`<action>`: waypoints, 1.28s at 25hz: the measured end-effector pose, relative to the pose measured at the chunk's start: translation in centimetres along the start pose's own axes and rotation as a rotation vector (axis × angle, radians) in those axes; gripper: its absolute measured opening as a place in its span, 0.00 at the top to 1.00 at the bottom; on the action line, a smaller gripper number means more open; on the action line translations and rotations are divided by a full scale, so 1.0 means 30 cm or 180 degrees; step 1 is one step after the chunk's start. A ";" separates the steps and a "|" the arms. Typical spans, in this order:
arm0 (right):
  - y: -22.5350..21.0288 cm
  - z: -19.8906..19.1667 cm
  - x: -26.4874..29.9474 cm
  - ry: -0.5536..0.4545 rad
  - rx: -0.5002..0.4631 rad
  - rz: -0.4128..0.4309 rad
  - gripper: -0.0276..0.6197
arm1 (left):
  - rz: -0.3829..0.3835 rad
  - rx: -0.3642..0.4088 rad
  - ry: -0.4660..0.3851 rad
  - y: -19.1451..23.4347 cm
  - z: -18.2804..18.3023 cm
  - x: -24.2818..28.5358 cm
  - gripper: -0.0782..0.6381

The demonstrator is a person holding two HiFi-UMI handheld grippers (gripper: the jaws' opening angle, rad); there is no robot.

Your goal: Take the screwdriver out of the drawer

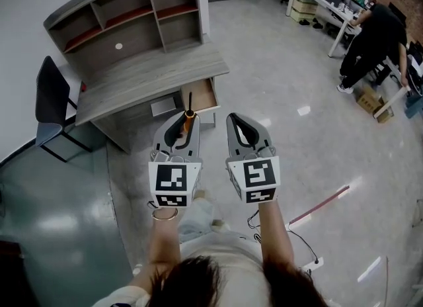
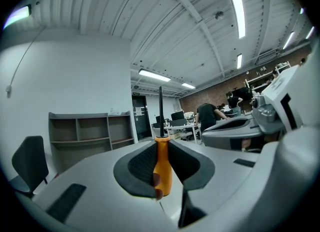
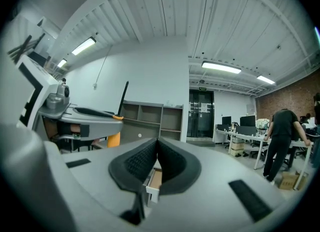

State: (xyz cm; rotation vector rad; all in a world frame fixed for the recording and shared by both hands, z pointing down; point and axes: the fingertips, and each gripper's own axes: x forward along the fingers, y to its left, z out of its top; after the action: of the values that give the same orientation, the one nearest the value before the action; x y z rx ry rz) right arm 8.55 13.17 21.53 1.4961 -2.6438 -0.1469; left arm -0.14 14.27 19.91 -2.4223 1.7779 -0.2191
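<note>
One screwdriver [image 2: 162,168]: orange handle, thin black shaft.

A grey tabletop [image 1: 145,77] carries an open-fronted shelf unit [image 1: 125,11] along its back edge, with a black chair [image 1: 51,97] just beside its left end. Well apart, at the far right, a person in dark clothes [image 1: 373,38] bends over near a cardboard box [image 1: 367,98] on the glossy floor [image 1: 284,74].

No text, label or number is legible anywhere.
</note>
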 end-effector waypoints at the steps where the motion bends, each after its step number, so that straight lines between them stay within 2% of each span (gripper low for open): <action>1: 0.003 -0.001 -0.005 0.0004 -0.0014 0.0007 0.91 | 0.0000 -0.0004 0.0003 -0.002 0.000 -0.004 0.78; 13: -0.031 0.008 0.051 0.0054 -0.0055 -0.0047 0.92 | -0.0122 -0.0026 -0.0012 0.024 0.011 0.069 0.78; 32: -0.009 0.059 0.310 0.0062 -0.0162 -0.0172 0.92 | -0.0278 -0.0104 -0.0077 0.243 -0.013 0.249 0.78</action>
State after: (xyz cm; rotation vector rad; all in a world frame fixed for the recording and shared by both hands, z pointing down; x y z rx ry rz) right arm 3.78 5.10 20.12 1.5455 -2.5657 -0.2010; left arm -4.85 4.96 19.23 -2.5169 1.6806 -0.1698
